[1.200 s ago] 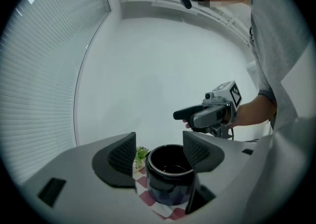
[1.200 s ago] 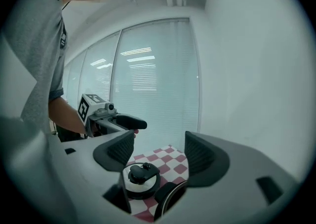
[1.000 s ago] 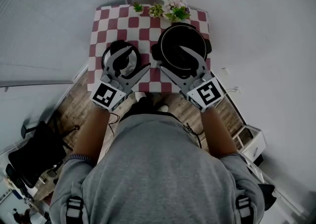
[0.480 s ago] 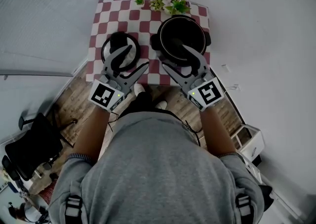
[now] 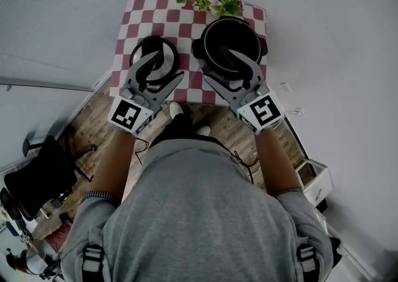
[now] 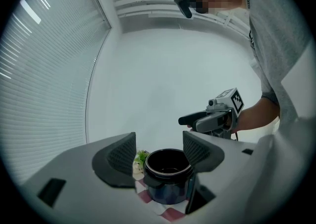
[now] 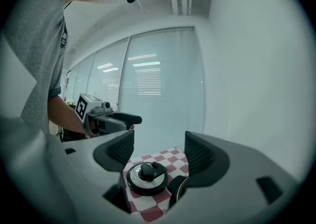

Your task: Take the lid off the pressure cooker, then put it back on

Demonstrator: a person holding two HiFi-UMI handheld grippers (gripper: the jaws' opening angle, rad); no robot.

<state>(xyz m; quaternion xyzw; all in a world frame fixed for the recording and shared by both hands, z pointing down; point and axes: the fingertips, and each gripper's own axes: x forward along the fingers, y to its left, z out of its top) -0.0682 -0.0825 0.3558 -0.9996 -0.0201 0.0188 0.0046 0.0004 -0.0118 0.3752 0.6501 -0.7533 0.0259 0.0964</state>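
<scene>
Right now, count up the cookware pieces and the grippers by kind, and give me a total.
Pressure cooker pot: 1
Lid: 1
Grippers: 2 (left gripper, right gripper)
Total: 4

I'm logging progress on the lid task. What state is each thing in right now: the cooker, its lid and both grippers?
Pressure cooker: open, no lid on, upright on the checked cloth.
Lid: off, lying knob up on the cloth beside the cooker.
Left gripper: fingers apart, holding nothing, over the lid.
Right gripper: fingers apart, holding nothing, over the cooker's near rim.
</scene>
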